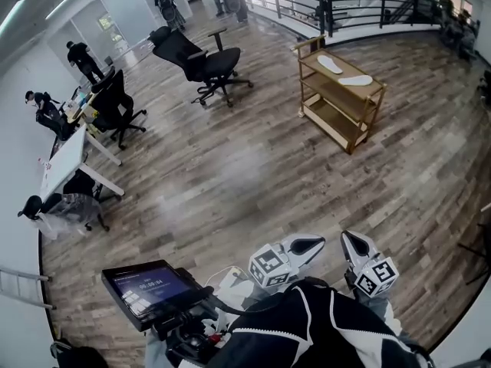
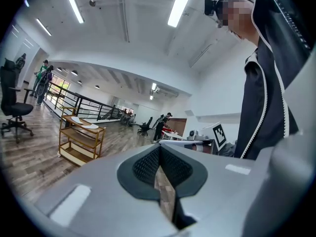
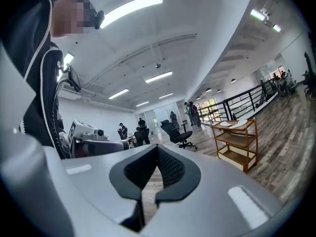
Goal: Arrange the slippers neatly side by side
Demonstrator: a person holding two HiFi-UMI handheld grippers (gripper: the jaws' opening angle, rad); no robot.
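Two white slippers [image 1: 331, 64] [image 1: 355, 80] lie apart on the top of a wooden shelf cart [image 1: 341, 102] far across the wood floor. The left gripper view has the cart [image 2: 81, 141] at its left, with the slippers [image 2: 76, 120] on top. In the right gripper view the cart [image 3: 236, 144] and slippers [image 3: 232, 124] stand at the right. My left gripper [image 1: 306, 245] and right gripper [image 1: 354, 244] are held close to the person's body, pointing level toward the cart. Both are shut with nothing between the jaws [image 2: 159, 157] [image 3: 157, 154].
A black office chair [image 1: 201, 61] stands on the floor left of the cart, and another [image 1: 115, 106] sits by a white desk [image 1: 69, 159]. A black railing [image 1: 345, 2] runs behind the cart. Several people stand at the far left and back. A screen [image 1: 149, 286] is mounted near the body.
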